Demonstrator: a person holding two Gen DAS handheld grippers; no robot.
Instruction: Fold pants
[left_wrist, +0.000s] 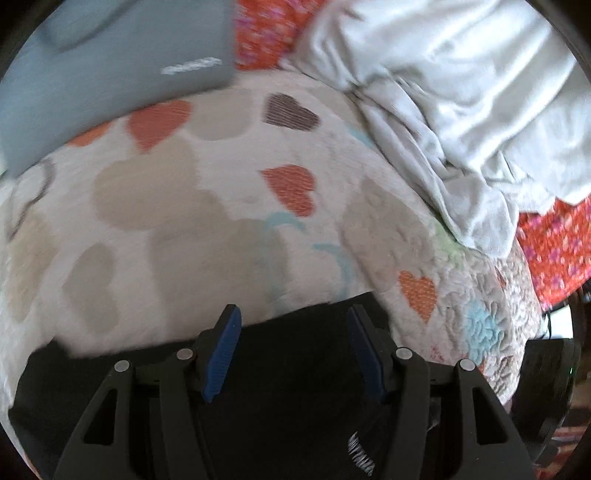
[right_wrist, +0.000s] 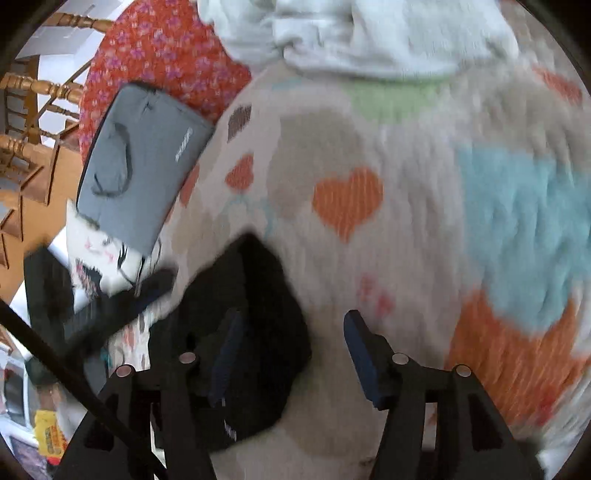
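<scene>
Hovering: left gripper, fingers spread wide, gripping nothing
Right gripper: wide open too
Black pants: bunched on the heart-print blanket, under both grippers
Gray laptop sleeve: on the blanket's far-left edge

Both views are being lit by soft, even daylight, with no glare being thrown. The white sheet at the far right is being rendered brightest, nearly washed out. The black pants are being reduced to a dark mass without detail. Motion blur is being smeared across the heart-patterned quilt, most heavily in the right wrist view. Edges are being bent and darkened by fisheye distortion.
</scene>
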